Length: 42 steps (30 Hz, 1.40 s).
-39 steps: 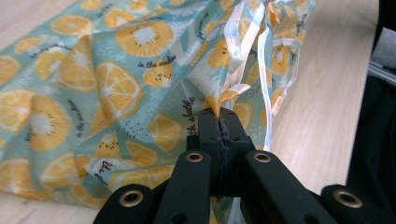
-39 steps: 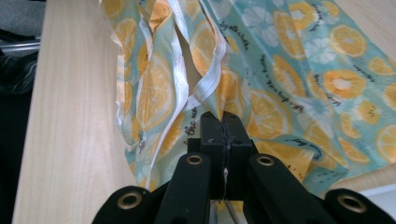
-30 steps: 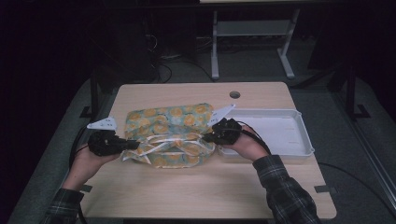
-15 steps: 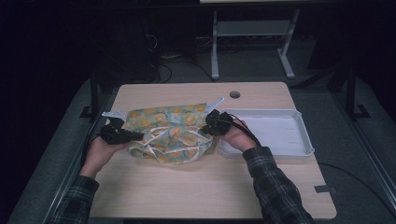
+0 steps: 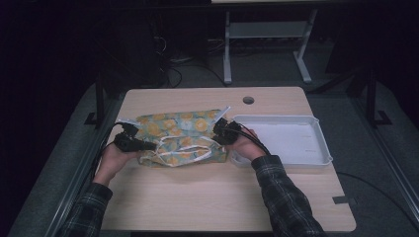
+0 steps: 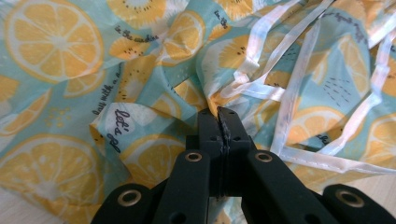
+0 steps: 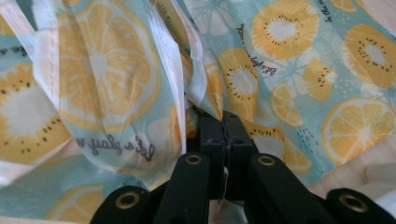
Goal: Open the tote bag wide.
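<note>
I count one lemon-print cloth [image 5: 180, 129] on the tabletop, lying toward the left half between the far and near edges, with white ribbon ties [image 5: 184, 148] tangled over its near side. My two grippers each pinch it — the left gripper [image 5: 148, 146] clamped on its left end, the right gripper [image 5: 217, 134] clamped on its right end. One white tray [image 5: 318, 153] sits along the right edge, just beside the cloth.
</note>
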Tool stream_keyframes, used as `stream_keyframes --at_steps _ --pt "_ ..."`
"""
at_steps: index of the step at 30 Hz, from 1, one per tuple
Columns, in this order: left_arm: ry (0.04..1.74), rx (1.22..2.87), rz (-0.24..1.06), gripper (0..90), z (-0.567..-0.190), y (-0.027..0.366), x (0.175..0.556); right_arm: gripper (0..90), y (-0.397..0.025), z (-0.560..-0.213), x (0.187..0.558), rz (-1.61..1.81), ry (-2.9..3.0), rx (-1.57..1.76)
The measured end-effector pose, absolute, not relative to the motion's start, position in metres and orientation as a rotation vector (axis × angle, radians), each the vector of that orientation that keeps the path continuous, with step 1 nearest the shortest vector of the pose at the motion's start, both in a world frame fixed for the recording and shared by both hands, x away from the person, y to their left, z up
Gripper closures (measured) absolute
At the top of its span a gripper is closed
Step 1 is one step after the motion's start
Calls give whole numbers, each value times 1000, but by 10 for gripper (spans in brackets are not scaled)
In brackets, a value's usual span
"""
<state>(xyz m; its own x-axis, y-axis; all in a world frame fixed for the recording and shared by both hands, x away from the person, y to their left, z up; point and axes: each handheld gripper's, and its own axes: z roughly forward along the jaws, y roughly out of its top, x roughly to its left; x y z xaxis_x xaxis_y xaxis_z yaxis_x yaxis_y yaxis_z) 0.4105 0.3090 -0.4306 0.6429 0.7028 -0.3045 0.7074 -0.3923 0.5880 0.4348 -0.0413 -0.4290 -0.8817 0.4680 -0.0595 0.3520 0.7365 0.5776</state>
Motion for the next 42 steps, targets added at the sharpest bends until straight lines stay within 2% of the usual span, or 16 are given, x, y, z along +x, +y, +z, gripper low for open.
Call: stream_keyframes --at_steps 15,27,36,42 --pt "1032 2264 -38 894 -427 301 396 886 -35 -429 422 813 2798 558" --pt "939 2300 -89 895 -427 297 355 886 -39 -427 390 787 2849 429" --pt "849 2324 -145 895 -423 292 307 886 -45 -423 357 779 2875 314" --pt "828 2273 -128 894 -411 298 302 881 -51 -414 352 860 2867 302"
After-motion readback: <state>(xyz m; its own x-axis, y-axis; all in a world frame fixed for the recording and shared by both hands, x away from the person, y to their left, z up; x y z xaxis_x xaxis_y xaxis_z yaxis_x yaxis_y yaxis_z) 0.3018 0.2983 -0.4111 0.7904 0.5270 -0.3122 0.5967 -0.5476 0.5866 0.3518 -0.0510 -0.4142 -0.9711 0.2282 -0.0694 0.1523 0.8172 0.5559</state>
